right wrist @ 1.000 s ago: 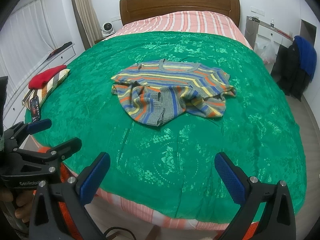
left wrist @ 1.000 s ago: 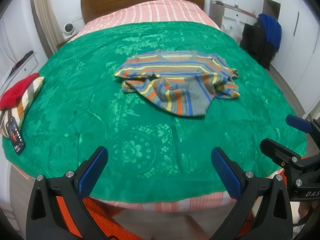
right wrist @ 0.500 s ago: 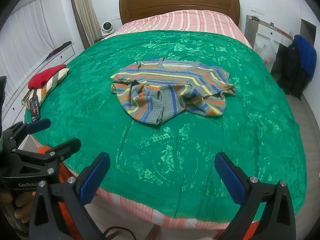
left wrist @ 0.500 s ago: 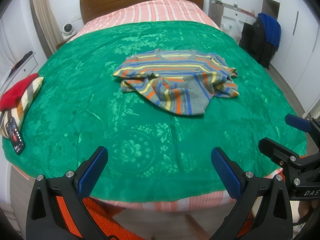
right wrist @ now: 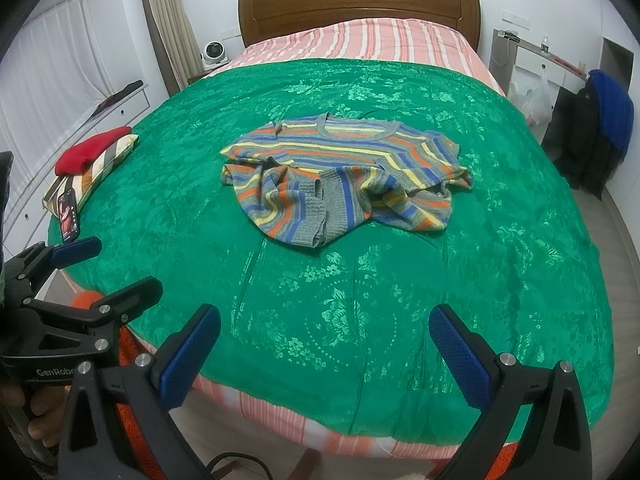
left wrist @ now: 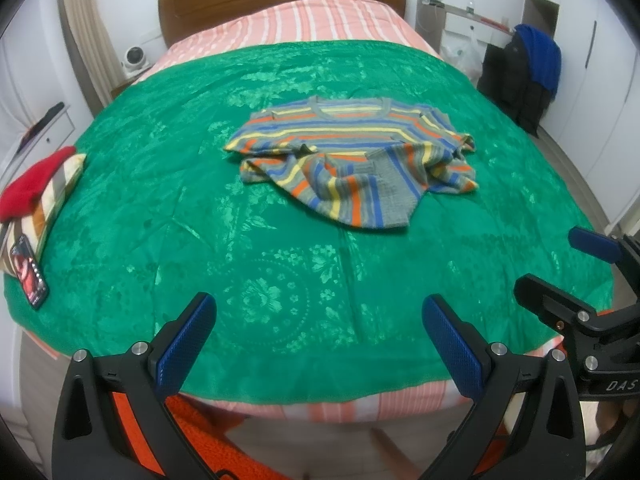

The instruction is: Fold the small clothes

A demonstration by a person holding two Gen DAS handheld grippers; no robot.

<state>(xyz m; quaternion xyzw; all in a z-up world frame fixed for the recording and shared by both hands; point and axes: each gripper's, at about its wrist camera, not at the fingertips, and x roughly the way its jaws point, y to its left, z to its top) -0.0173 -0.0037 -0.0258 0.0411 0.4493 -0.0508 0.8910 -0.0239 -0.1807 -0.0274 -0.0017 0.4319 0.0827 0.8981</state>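
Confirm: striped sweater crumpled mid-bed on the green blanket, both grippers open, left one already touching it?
Not touching. In the left wrist view the left gripper hovers at the foot of the green blanket, well short of the striped sweater. Right gripper is open too.

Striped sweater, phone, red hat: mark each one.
striped sweater (right wrist: 344, 152), right wrist view, on the chest below the collar.
phone (left wrist: 30, 276), left wrist view, on the middle of its screen.
red hat (right wrist: 90, 148), right wrist view, on the top of the fabric.

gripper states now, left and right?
Left gripper: open, holding nothing, short of the striped sweater.
Right gripper: open, holding nothing.
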